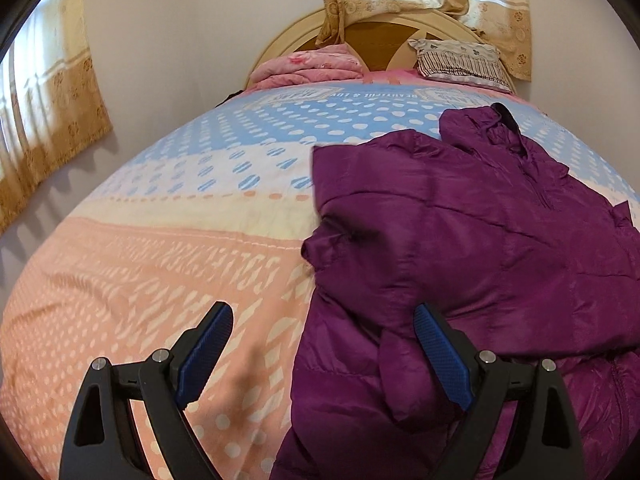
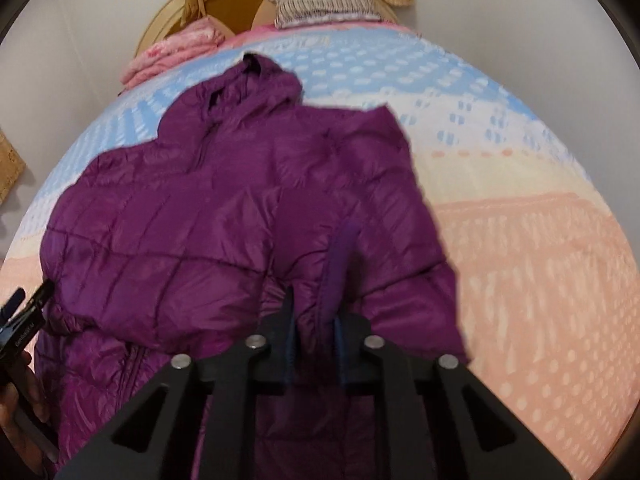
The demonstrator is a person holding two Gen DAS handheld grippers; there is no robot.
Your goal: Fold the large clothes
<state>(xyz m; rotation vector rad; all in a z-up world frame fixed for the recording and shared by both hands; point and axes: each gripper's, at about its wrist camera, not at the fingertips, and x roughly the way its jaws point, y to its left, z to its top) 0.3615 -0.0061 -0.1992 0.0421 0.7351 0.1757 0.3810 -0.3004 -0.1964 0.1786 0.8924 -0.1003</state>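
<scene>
A purple hooded puffer jacket lies on the bed, hood toward the headboard. It also shows in the right wrist view, with its right sleeve folded over the body. My left gripper is open and empty above the jacket's left edge; one finger is over the bedspread, the other over the jacket. It also shows at the left edge of the right wrist view. My right gripper is shut on a fold of the jacket's sleeve and holds it over the jacket's body.
The bed has a pink, cream and blue dotted bedspread. A folded pink blanket and a striped pillow lie at the wooden headboard. Curtains hang at the left and behind the headboard.
</scene>
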